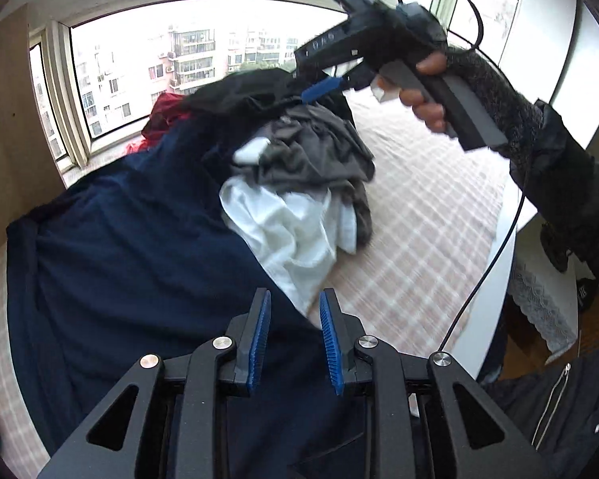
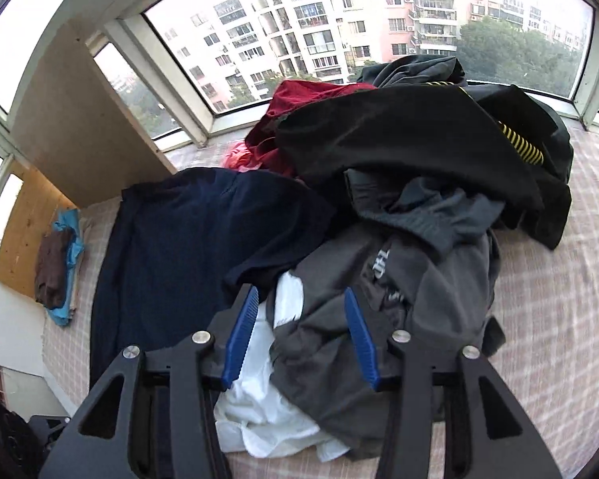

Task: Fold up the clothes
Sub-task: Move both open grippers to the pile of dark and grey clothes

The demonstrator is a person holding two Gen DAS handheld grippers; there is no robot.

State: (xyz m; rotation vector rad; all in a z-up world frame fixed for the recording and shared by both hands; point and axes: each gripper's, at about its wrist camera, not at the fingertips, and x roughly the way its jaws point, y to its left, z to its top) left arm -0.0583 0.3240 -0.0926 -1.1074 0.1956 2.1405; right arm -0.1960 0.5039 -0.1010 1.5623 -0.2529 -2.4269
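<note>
We see left gripper (image 1: 293,311) jaws apart over navy garment (image 1: 139,263) | right gripper (image 2: 301,311) jaws apart above grey garment (image 2: 439,279) | black garment (image 2: 399,147) at 12 o'clock.

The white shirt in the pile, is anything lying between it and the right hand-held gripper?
Partly. A grey garment is draped over the white shirt on its right side, directly between the open fingers of the right hand-held gripper. The shirt's left and lower parts lie uncovered on the checked bedsheet.

The bed (image 2: 559,279) has a pink checked cover. A clothes heap (image 2: 399,199) lies on it; a navy garment (image 2: 171,247) spreads left of the heap, folded clothes (image 2: 58,267) farther left.
</note>
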